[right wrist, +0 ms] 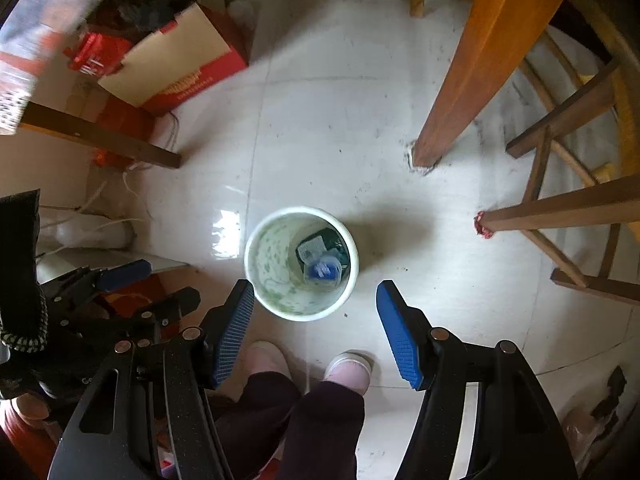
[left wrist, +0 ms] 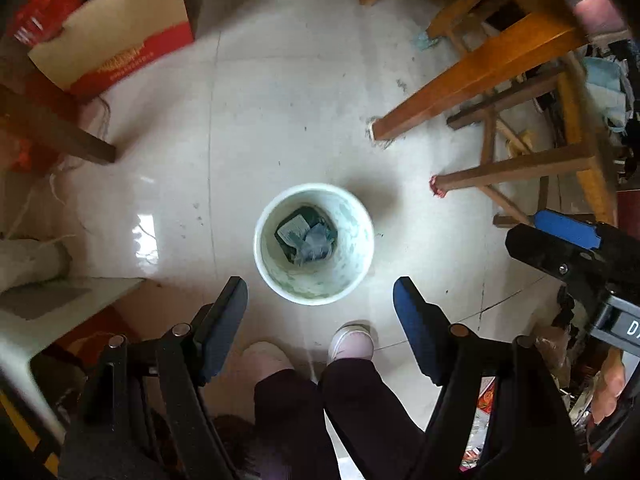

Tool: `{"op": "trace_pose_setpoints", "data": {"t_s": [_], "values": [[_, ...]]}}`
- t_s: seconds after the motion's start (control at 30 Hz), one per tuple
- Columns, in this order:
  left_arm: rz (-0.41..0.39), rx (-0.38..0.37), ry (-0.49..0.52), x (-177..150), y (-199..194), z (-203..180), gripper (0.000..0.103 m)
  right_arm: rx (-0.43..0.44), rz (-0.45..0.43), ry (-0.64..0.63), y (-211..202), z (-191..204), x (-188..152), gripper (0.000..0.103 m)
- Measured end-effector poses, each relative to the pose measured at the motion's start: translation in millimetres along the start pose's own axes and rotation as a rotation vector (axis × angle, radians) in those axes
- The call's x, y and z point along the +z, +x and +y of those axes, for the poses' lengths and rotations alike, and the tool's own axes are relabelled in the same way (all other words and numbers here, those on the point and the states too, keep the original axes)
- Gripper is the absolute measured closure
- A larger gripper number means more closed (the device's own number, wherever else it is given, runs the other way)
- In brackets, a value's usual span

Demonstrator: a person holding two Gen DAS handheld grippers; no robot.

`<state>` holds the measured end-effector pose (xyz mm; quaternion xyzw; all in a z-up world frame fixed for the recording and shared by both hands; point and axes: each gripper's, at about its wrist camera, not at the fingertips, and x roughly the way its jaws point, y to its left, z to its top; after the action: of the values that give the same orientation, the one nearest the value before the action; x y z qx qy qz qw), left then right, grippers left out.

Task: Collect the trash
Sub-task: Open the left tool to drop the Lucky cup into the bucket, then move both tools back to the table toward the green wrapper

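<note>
Dark trousers (right wrist: 320,420), pale pink slippers (right wrist: 347,372) — black hand-held gripper (right wrist: 316,332), blue pads (right wrist: 394,334)

Home interior, lived-in room, I'm standing on a glossy pale tiled floor (right wrist: 328,92) in soft pink slippers (right wrist: 347,372). Wooden table leg (right wrist: 476,64) and a wooden stool (right wrist: 572,208) to one side, scuffed and dusty at the feet. Red and tan cardboard box (left wrist: 116,36) lying by the wall, loose white cords (right wrist: 132,188) near it. Small white waste bin (right wrist: 301,263) on the floor below me. Domestic clutter, no work gear.
</note>
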<state>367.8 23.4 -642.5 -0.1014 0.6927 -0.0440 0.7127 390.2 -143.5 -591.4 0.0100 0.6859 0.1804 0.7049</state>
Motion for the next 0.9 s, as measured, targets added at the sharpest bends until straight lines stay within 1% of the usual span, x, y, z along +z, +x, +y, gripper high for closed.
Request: {"op": "trace_pose_setpoints", "data": {"t_s": [0.07,0.13,0.17,0.2,0.23,0.33,0.37,0.4,0.43,0.53,0.63,0.67,0.8,0.9], "values": [[-0.034,0.007,0.003,0.1,-37.6,-3.8,0.029,0.004,-0.022,-0.005,-29.8,8.1,2.1,0.043],[-0.063,0.010,0.003,1.2,-70.1,-8.3,0.029,0.003,-0.033,-0.007,-48.2,12.6,5.0,0.043],[-0.084,0.014,0.001,1.4,-91.7,-10.3,0.029,0.004,-0.049,-0.011,-69.0,19.0,5.9,0.043],[-0.104,0.019,0.000,1.2,-110.0,-11.9,0.029,0.005,-0.059,-0.013,-76.7,21.9,6.2,0.043],[-0.120,0.022,-0.001,1.3,-125.3,-13.3,0.029,0.005,-0.077,-0.017,-98.1,28.4,6.8,0.043],[-0.182,0.029,-0.005,-1.0,-183.0,-17.1,0.029,0.008,-0.123,-0.026,-144.2,45.9,8.1,0.043],[-0.204,0.030,-0.008,-1.1,-206.4,-18.2,0.029,0.011,-0.137,-0.028,-155.7,50.5,8.0,0.043],[-0.219,0.031,-0.010,-0.2,-221.0,-18.7,0.029,0.019,-0.149,-0.031,-167.4,55.1,8.8,0.043],[-0.247,0.032,-0.012,-0.4,-245.3,-20.2,0.029,0.020,-0.171,-0.037,-188.3,62.0,9.3,0.043],[-0.322,0.034,-0.009,-2.0,-298.1,-25.6,0.029,0.018,-0.232,-0.057,-234.9,78.9,8.6,0.043],[-0.416,0.032,0.008,-5.5,-358.3,-32.7,0.029,0.011,-0.293,-0.082,-273.8,93.3,5.1,0.043],[-0.446,0.031,0.015,-7.2,-375.7,-35.2,0.029,0.004,-0.322,-0.090,-293.5,100.7,2.3,0.043],[-0.546,0.038,0.040,-16.6,-434.9,-43.1,0.029,-0.024,-0.423,-0.088,-348.1,121.2,-9.1,0.043],[-0.632,0.038,0.063,-31.2,-479.1,-46.1,0.029,-0.019,-0.489,-0.073,-386.2,129.3,-19.4,0.043]]}}
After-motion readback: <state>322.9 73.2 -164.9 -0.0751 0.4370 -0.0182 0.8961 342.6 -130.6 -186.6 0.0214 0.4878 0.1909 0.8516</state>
